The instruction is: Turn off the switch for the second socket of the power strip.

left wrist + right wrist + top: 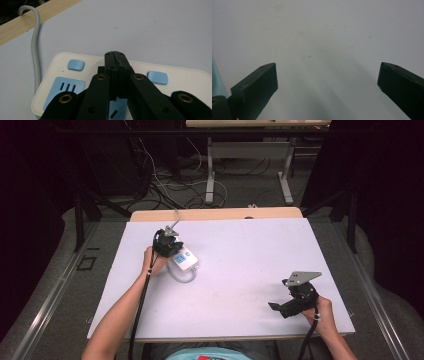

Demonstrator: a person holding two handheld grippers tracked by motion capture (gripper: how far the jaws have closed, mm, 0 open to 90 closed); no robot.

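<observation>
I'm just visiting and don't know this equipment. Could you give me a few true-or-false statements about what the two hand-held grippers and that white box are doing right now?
1. The left gripper is shut, its jaws pressed together over the power strip. True.
2. The right gripper is clamped on a cable. False: its jaws stand wide apart over the bare white mat.
3. The power strip has light blue buttons. True.
4. The power strip lies next to the right gripper. False: it lies by the left gripper, across the mat.
</observation>
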